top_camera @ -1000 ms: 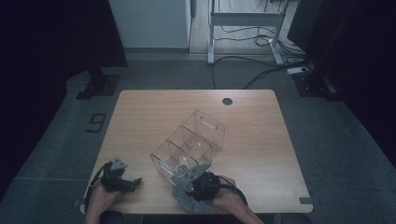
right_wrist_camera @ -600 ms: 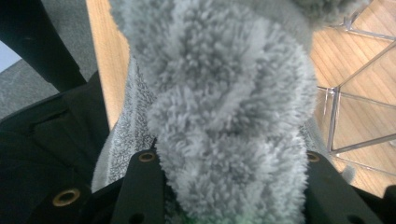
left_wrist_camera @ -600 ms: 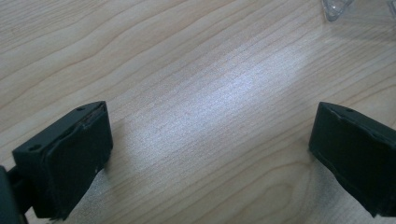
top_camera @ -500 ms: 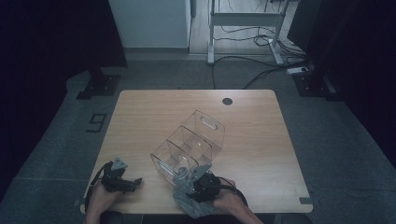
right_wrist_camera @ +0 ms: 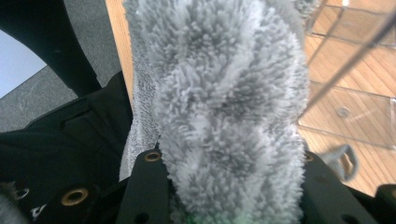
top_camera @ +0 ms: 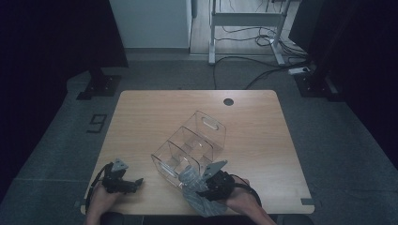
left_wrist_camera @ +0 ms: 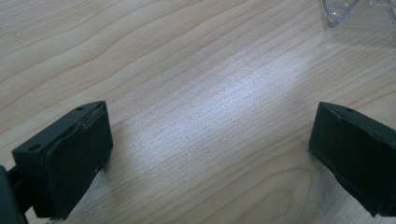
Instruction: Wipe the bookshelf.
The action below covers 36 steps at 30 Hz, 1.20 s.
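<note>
Nearest to the person, at the near edge of the table [top_camera: 141,108], the right gripper [top_camera: 206,180] has its jaws clamped on a grey fluffy cloth [top_camera: 192,190]; in the right gripper view the cloth [right_wrist_camera: 224,107] bulges out between the two black jaws and hides most of what is behind; it looks like a thick microfibre towel, bunched in a lump, with one part hanging down toward the table edge. The jaws have just been closing a little, with the cloth between them.

I judge the cloth to be light, soft and without any stiffness; it will fold and droop wherever it is not supported; it is not fragile and not slippery, because the long pile gives good friction to the pads. A hold on a thick bunch near the middle, as now, seems safest; a hold on a thin corner would let the rest swing and catch on things.

The left gripper [top_camera: 123,182] rests on the table at the left, jaws wide apart with only bare wood [left_wrist_camera: 201,102] between them.

Just beyond the cloth stands a clear plastic organizer [top_camera: 192,145] with dividers, open at the top; its walls are probably hard and light, so a dragging cloth could push it.
</note>
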Tool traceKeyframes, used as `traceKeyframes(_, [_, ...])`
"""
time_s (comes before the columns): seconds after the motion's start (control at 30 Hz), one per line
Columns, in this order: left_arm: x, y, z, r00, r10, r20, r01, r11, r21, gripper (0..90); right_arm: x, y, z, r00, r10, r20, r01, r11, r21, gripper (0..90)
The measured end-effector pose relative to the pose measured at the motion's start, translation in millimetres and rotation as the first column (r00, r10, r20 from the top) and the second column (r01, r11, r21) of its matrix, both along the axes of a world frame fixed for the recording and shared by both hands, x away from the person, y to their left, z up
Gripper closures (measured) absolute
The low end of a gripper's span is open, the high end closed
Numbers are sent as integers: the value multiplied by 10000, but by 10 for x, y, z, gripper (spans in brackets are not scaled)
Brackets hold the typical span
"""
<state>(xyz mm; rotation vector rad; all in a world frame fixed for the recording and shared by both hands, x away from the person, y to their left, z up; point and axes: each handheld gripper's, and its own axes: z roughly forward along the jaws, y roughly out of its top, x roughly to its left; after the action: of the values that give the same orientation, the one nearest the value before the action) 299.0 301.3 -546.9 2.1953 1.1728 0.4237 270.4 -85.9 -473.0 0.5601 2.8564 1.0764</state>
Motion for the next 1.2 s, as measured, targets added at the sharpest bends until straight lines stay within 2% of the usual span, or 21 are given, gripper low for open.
traceKeyframes(0.2, [2,-1,-3,10000,0,28,0,10000,-12,0,15,-211,158,9992,-403,-61,405,9982,438,650])
traceKeyframes(0.43, [3,1,-5,10000,-31,56,31,10000,-30,0,51,-450,331,9967,-810,-15,810,9950,590,648])
traceKeyframes(0.6, [3,5,-8,9999,-68,92,68,10000,-45,0,106,-664,413,9899,-1410,150,1400,9888,524,644])
traceKeyframes(0.67, [3,6,-9,9999,-91,96,92,9999,-66,0,145,-767,432,9865,-1639,60,1632,9845,634,642])
traceKeyframes(0.77, [3,8,-12,9999,-113,124,114,9999,-91,0,209,-920,453,9726,-2313,244,2300,9721,459,642])
traceKeyframes(0.9, [4,10,-14,9998,-131,143,133,9999,-108,0,300,-1124,488,9531,-3021,198,3008,9523,504,641])
traceKeyframes(1.0, [4,10,-15,9998,-140,155,141,9998,-115,0,360,-1259,515,9382,-3442,349,3432,9387,327,641])
traceKeyframes(1.1, [5,9,-16,9998,-144,163,146,9998,-117,0,414,-1389,542,9223,-3843,405,3829,9230,395,639])
traceKeyframes(1.2, [7,6,-14,9998,-123,151,125,9999,-104,0,461,-1523,557,9005,-4314,546,4301,9021,351,637])
